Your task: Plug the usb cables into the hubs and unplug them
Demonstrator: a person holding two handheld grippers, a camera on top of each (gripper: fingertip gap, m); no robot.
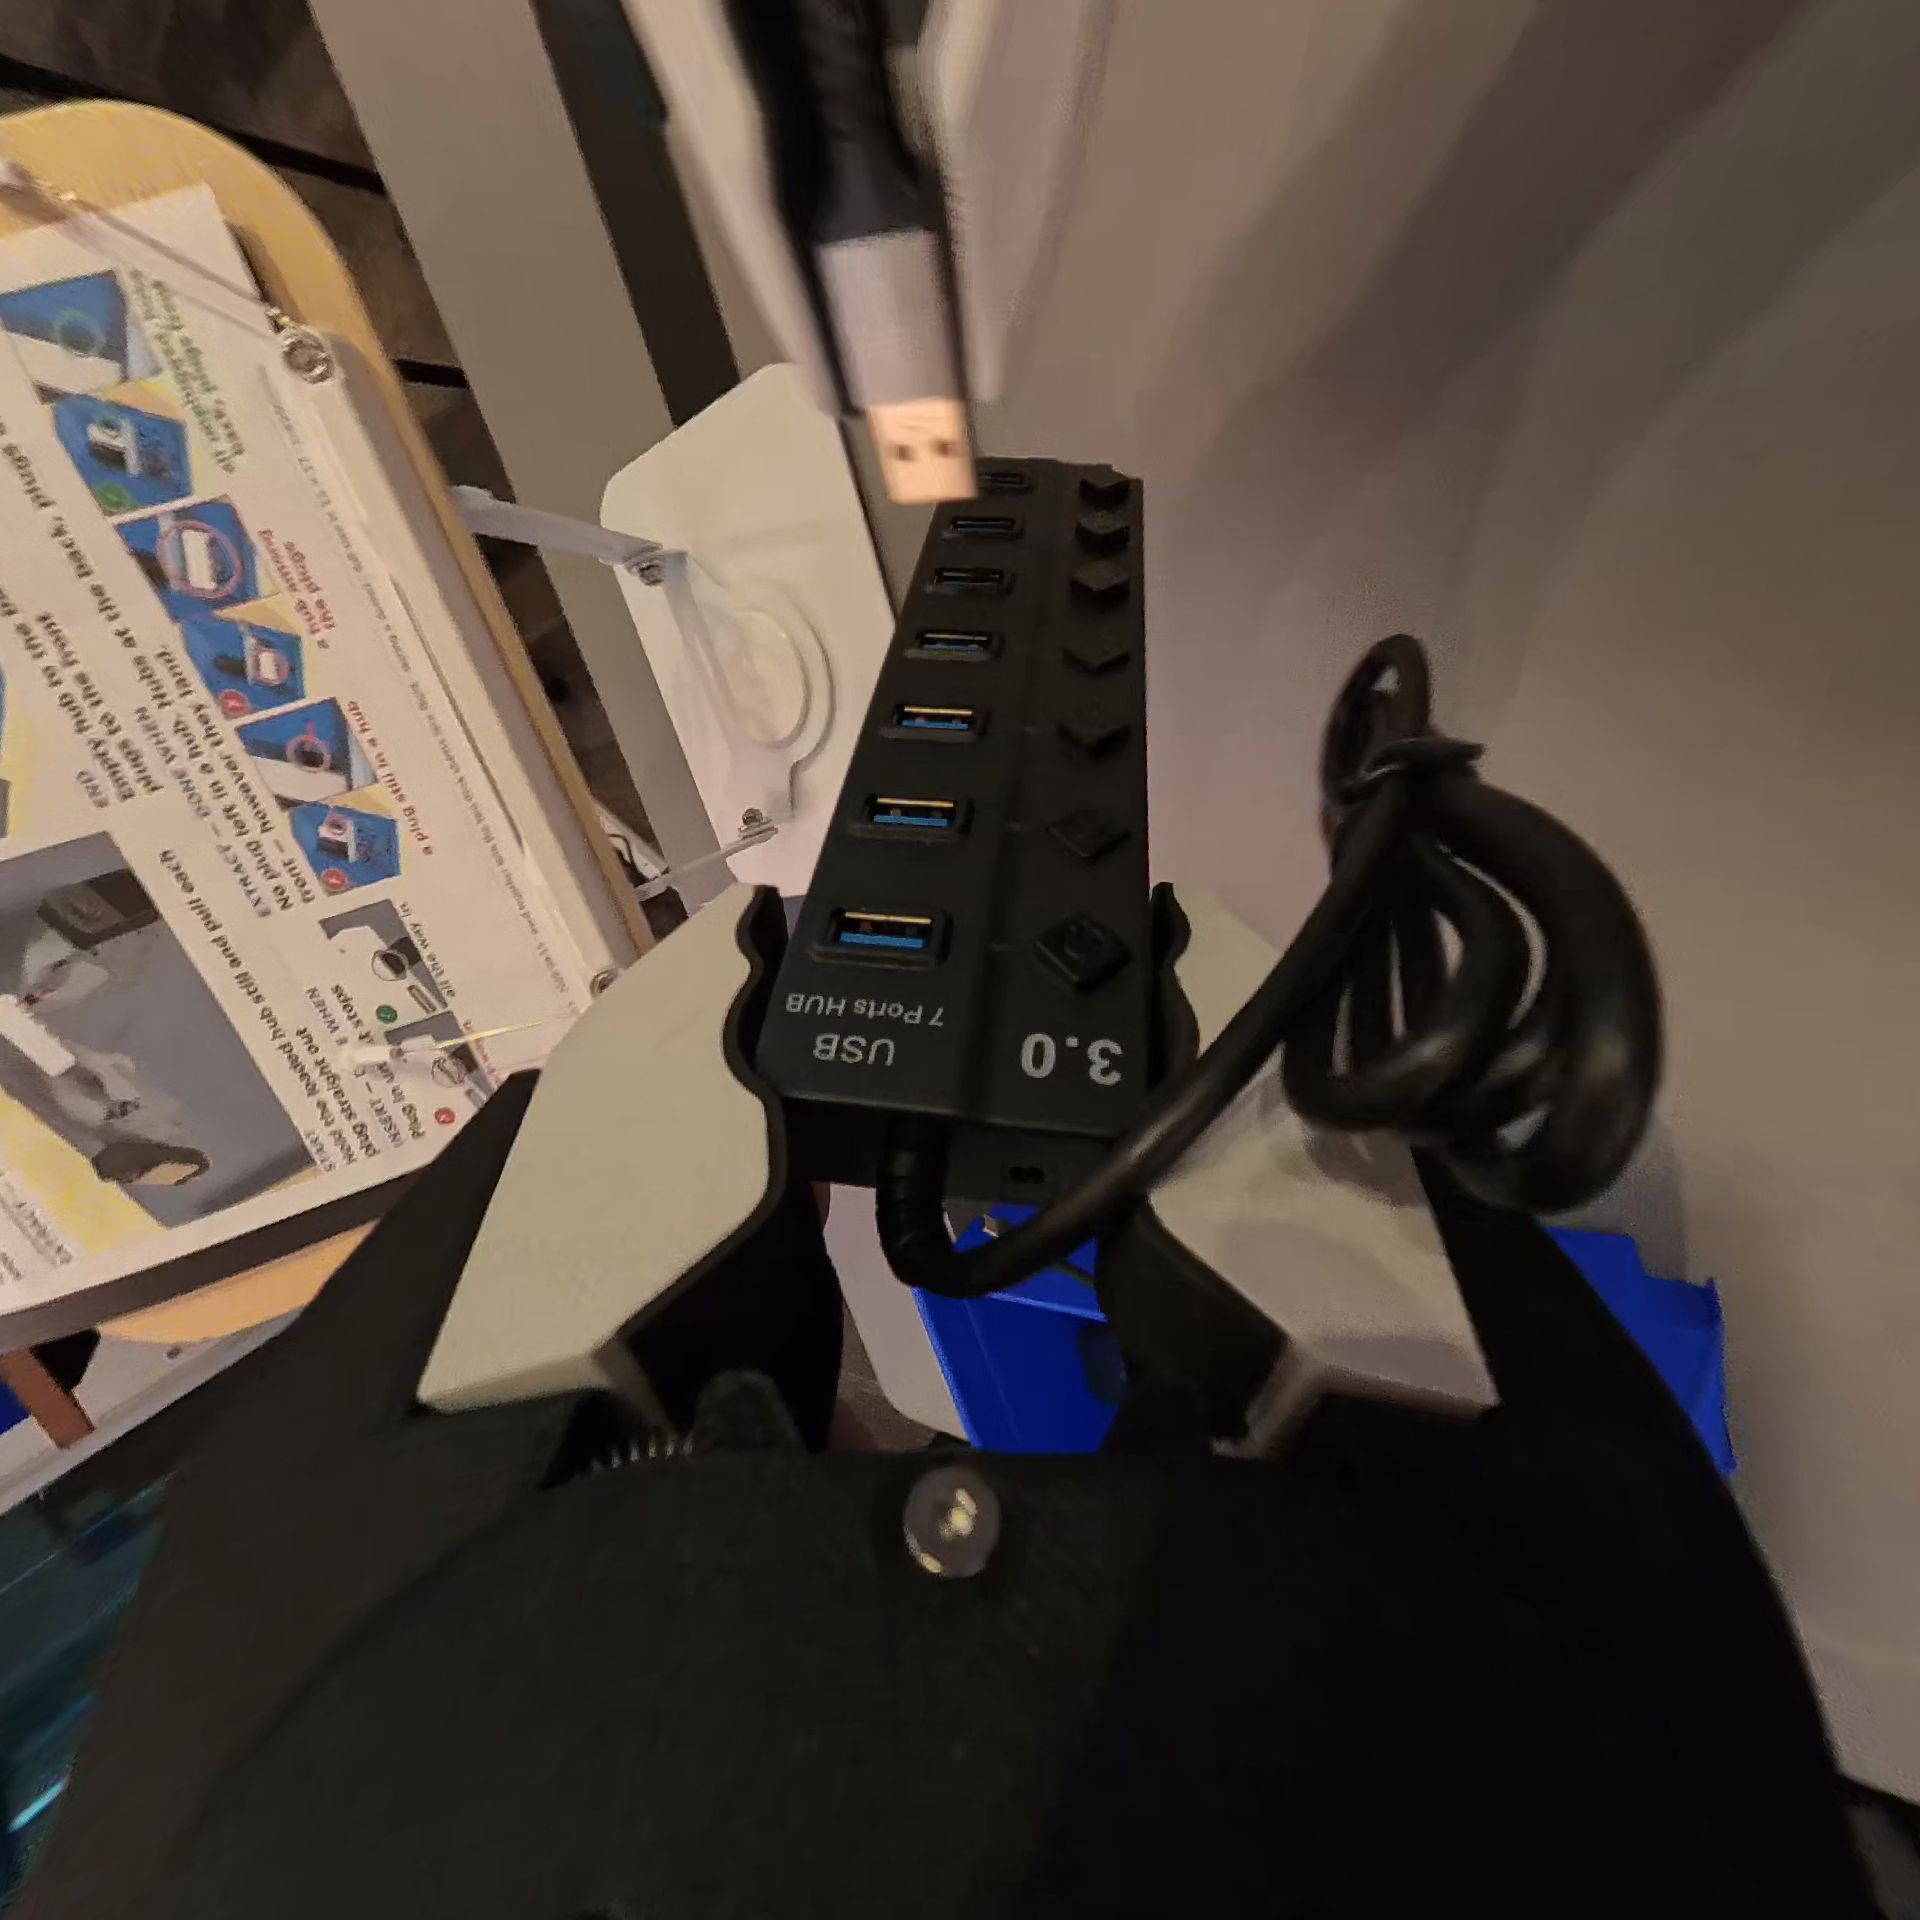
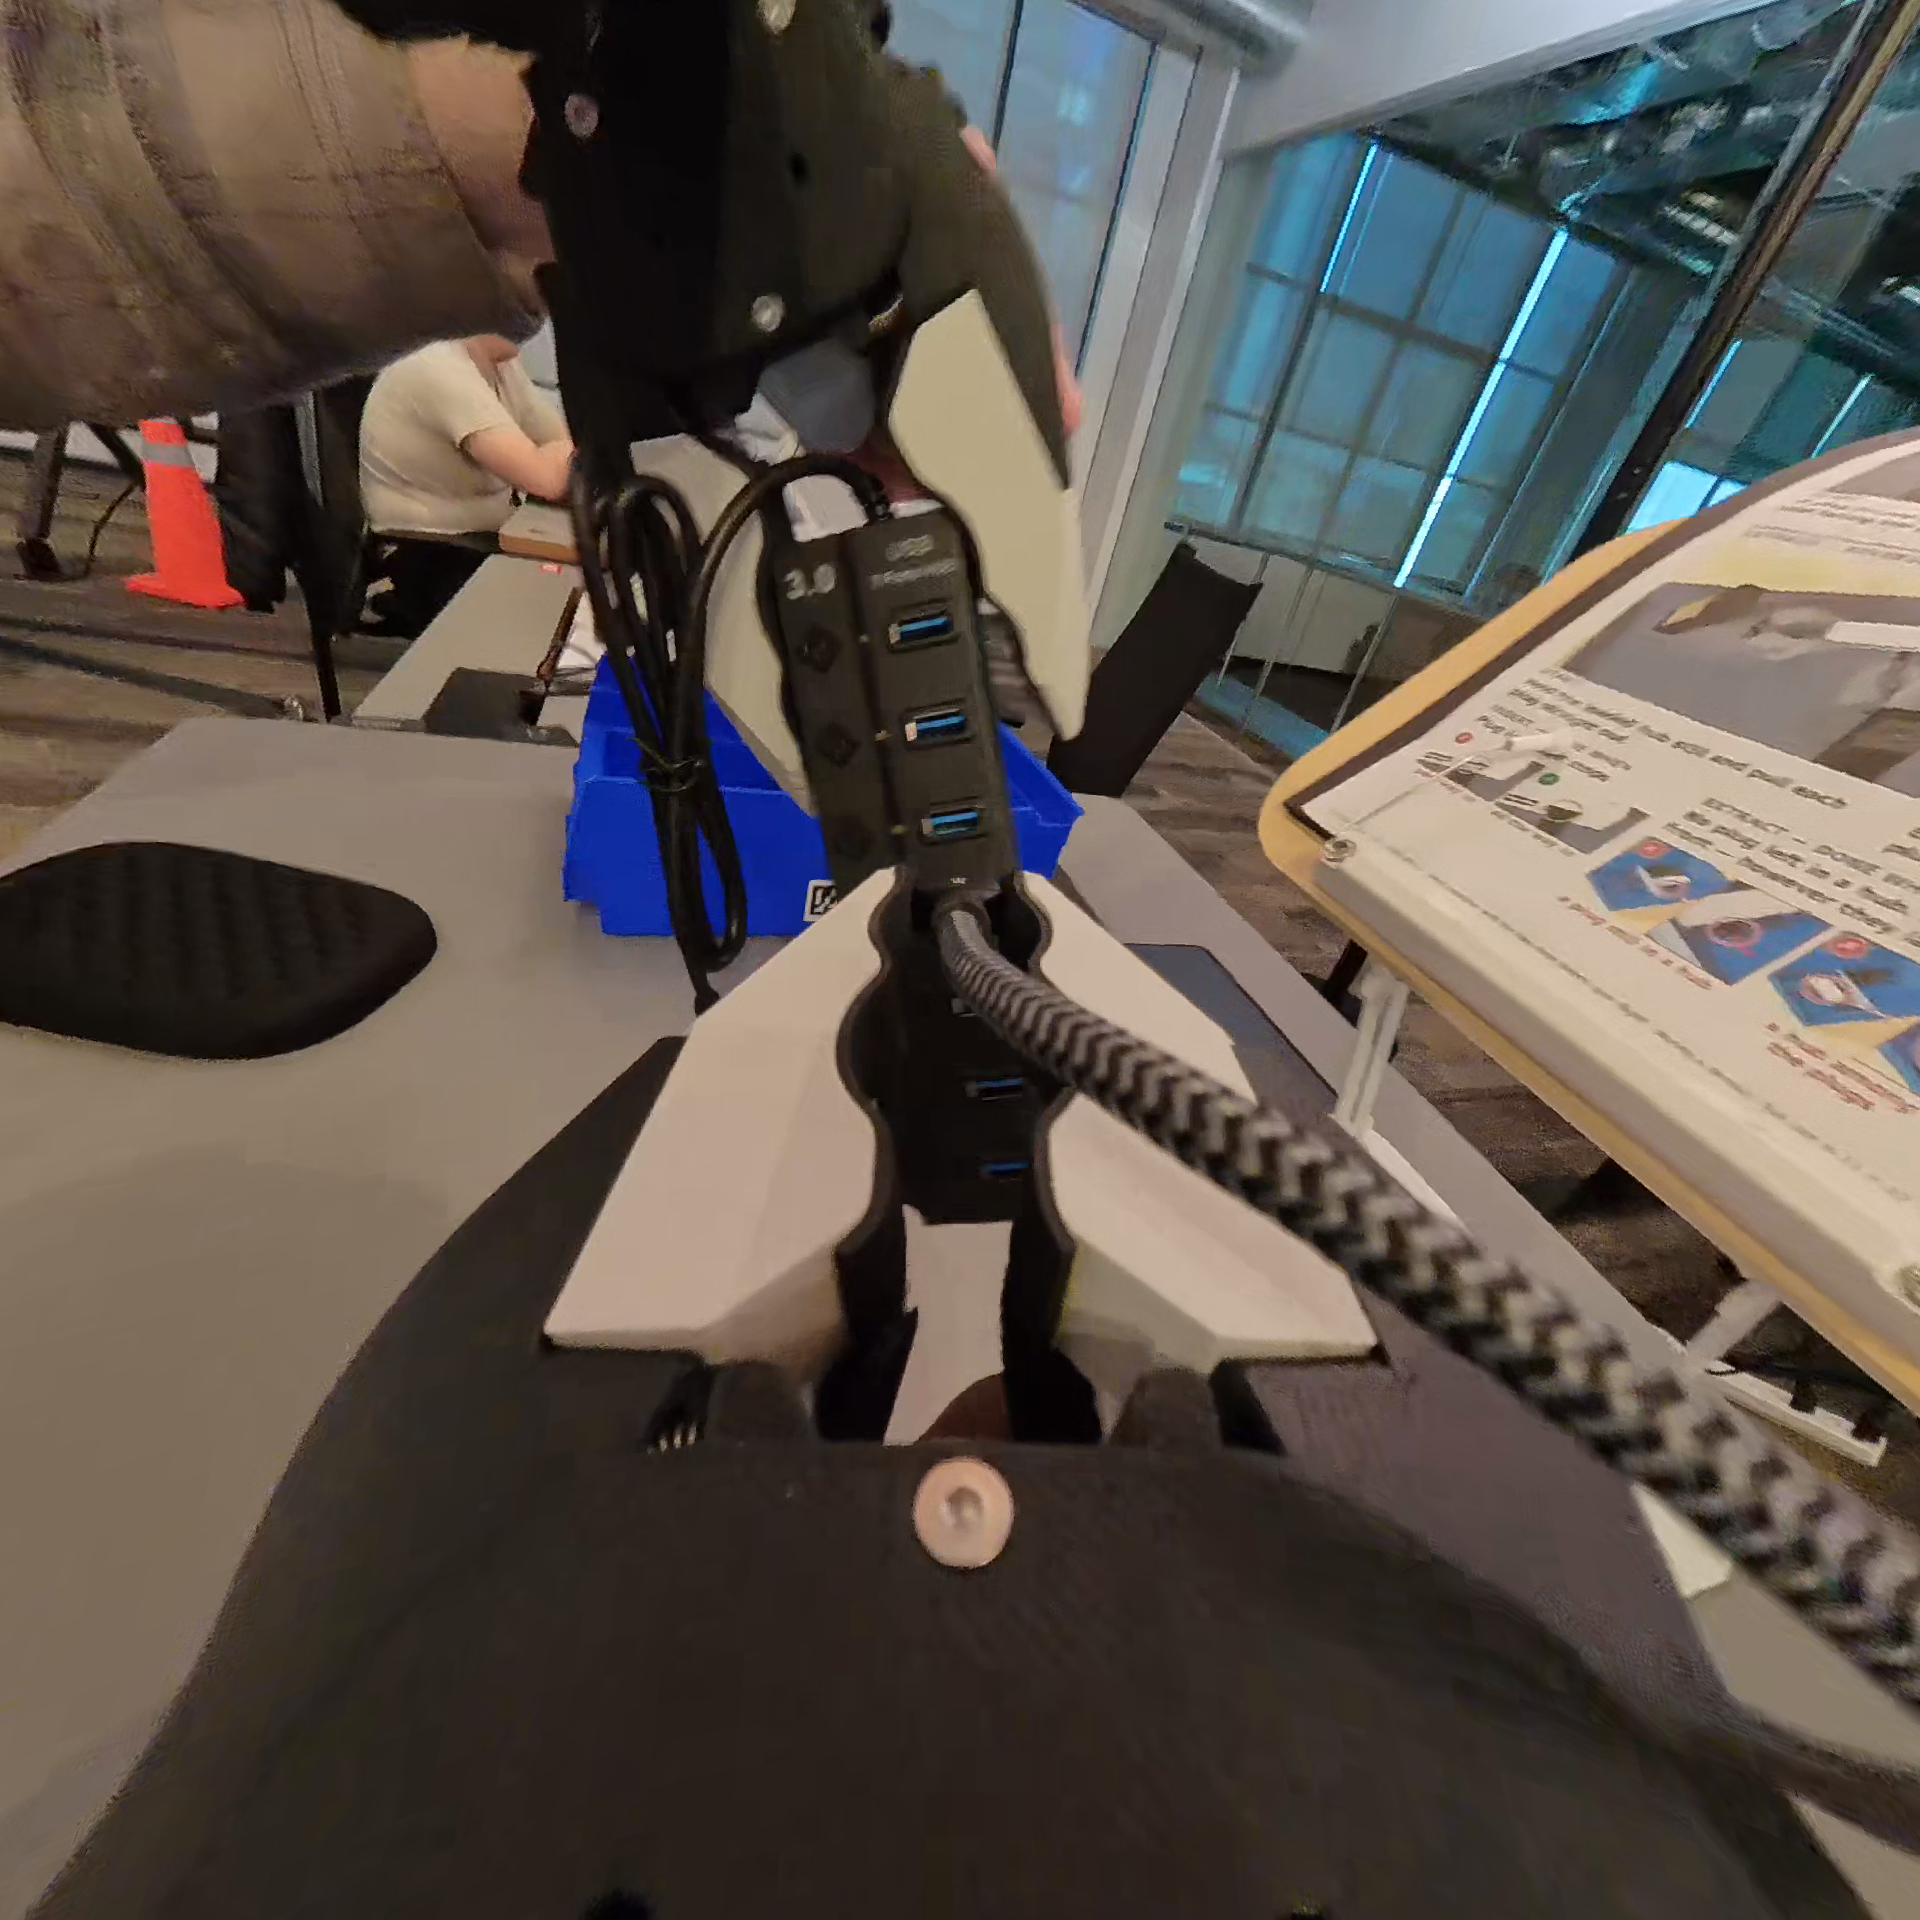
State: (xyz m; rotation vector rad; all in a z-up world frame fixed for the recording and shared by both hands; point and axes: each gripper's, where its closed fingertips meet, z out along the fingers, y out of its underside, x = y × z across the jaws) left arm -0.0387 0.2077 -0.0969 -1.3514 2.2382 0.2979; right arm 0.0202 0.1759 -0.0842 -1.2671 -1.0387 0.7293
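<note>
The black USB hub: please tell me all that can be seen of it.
The black USB hub is a long, slim bar that looks like matte plastic. One face carries a row of seven ports, several with blue inserts, all empty, beside a row of square black buttons. White print marks the near end. The left tongs clamp that end from both sides, holding it in the air. Its own black cable leaves the near end and hangs in a tied bundle. A silver USB plug hovers near the far ports, not inserted.

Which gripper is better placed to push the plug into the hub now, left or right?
Right. The right gripper holds the braided USB cable, plug just above the hub. The left gripper only clamps the hub.
</note>
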